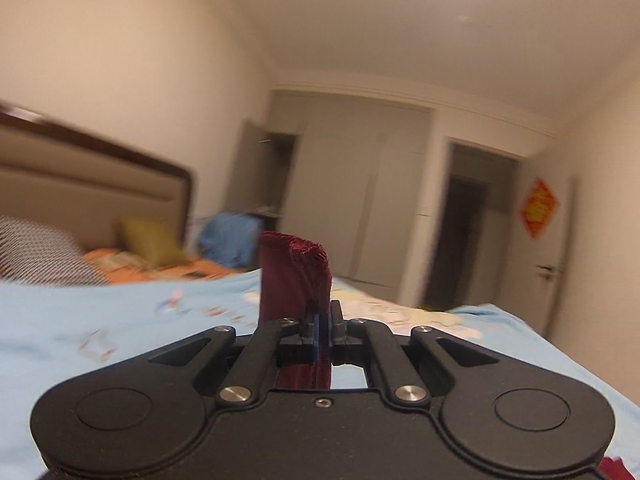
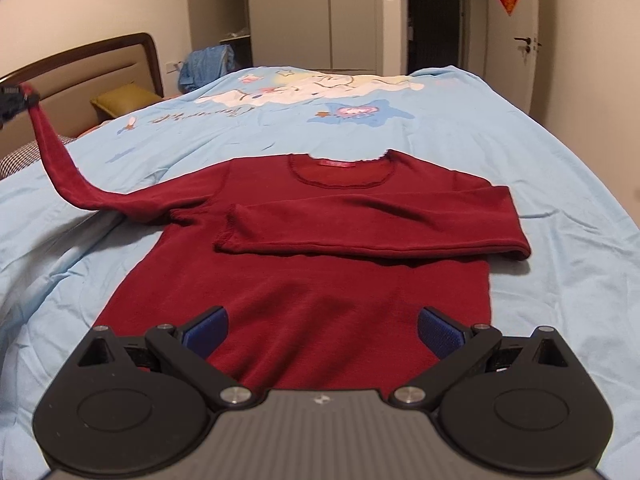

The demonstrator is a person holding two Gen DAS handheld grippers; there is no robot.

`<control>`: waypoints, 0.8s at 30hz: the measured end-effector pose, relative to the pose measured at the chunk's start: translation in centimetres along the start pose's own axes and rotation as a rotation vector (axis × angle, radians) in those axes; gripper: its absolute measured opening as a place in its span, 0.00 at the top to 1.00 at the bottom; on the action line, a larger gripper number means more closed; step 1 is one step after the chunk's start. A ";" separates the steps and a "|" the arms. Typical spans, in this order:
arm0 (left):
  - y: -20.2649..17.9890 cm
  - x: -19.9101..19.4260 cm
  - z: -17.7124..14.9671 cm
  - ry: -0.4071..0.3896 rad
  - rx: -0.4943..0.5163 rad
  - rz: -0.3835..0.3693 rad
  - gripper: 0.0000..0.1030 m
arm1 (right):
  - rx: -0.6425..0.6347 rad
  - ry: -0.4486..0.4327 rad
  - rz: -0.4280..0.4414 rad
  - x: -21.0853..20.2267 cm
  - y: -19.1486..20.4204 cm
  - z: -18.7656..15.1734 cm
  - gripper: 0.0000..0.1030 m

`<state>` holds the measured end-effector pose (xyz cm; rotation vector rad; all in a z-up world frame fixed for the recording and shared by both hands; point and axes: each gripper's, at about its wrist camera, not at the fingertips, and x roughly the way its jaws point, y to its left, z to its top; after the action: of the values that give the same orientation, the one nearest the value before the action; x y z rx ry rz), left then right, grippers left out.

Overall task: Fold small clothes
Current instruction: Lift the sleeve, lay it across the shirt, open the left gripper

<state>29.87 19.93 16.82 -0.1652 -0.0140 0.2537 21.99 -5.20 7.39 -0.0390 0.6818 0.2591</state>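
Observation:
A dark red long-sleeved top lies flat on the light blue bedsheet, neck away from me. Its right sleeve is folded across the chest. Its left sleeve is stretched up and out to the left, off the bed. My left gripper is shut on that sleeve's cuff, which sticks up between the fingers; it also shows at the left edge of the right wrist view. My right gripper is open and empty, hovering over the top's hem.
A brown headboard with a mustard pillow and a checked pillow stands at the left. A blue garment pile sits beyond the bed. Grey wardrobes, a dark doorway and a white door are at the back.

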 end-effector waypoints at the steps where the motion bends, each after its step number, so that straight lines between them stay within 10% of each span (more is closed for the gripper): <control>1: -1.9 0.4 0.0 0.001 0.023 -0.044 0.98 | 0.012 -0.003 -0.005 0.0 -0.6 -0.1 0.00; 11: -19.1 4.0 -9.4 0.153 0.141 -0.311 0.98 | 0.140 -0.014 -0.104 -0.8 -6.9 -1.1 0.00; 24: -25.3 5.6 -22.3 0.395 0.260 -0.474 0.95 | 0.224 -0.004 -0.214 -2.0 -12.9 -3.6 0.00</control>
<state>42.33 -6.38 -1.10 0.0518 0.3674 -0.2535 21.55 -18.57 5.22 0.1022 0.6929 -0.0235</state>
